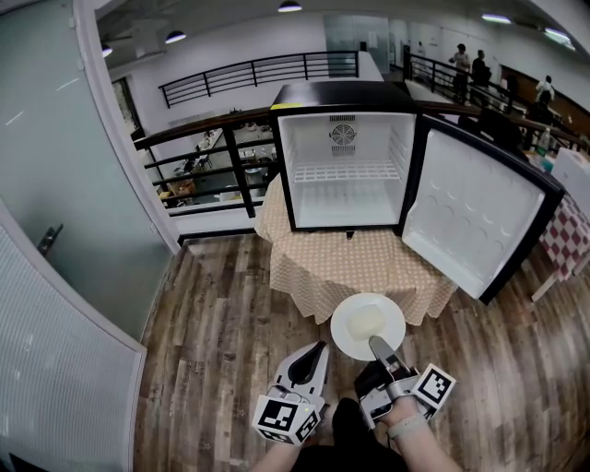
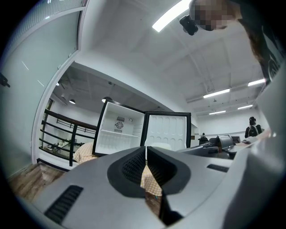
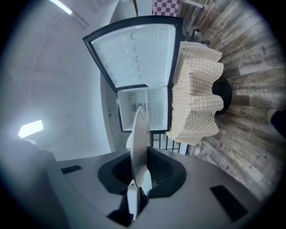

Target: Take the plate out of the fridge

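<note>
Bright, even light comes from round white ceiling lamps (image 1: pixel 289 6) and a long glaring strip light (image 2: pixel 172 14). Fisheye warp bends edges; gripper views darken at the corners.

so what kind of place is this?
Probably an open-plan office or lab mezzanine, not a home: a black railing overlooks a lower floor, people stand in the background, and the mini fridge sits staged on a cloth-covered table.
</note>
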Tool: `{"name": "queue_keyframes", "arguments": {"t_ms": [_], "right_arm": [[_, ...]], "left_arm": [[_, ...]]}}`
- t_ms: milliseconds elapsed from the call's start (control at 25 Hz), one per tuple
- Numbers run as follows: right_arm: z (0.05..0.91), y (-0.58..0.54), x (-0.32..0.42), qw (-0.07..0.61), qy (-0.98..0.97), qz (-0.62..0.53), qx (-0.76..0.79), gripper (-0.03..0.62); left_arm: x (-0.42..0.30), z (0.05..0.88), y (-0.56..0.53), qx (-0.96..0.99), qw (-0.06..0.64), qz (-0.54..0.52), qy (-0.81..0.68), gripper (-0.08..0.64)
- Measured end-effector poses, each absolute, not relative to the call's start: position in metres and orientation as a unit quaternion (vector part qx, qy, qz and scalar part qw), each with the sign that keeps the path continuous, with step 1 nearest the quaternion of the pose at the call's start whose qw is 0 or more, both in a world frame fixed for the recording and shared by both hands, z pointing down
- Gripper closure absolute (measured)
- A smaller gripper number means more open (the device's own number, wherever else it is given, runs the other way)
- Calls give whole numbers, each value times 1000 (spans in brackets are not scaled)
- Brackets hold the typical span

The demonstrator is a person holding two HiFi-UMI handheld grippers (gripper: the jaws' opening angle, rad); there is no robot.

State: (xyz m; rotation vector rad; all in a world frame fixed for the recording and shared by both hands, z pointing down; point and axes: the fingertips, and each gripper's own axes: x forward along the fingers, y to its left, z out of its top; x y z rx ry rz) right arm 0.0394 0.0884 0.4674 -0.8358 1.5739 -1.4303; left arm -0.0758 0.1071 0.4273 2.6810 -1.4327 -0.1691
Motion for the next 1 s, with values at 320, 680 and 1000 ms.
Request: {"name": "queue_keyframes", "arguments": {"t_ms": [320, 680, 1000], "right_arm": [[472, 103, 45, 417, 623, -568, -340, 531], [471, 120, 47, 421, 622, -565, -342, 531], [474, 122, 49, 421, 620, -567, -342, 531]], "left_arm": [[-74, 431, 120, 881, 52, -57, -467, 543], [-71, 433, 135, 884, 52, -55, -462, 543], [-70, 429, 134, 884, 45, -56, -461, 543]]}}
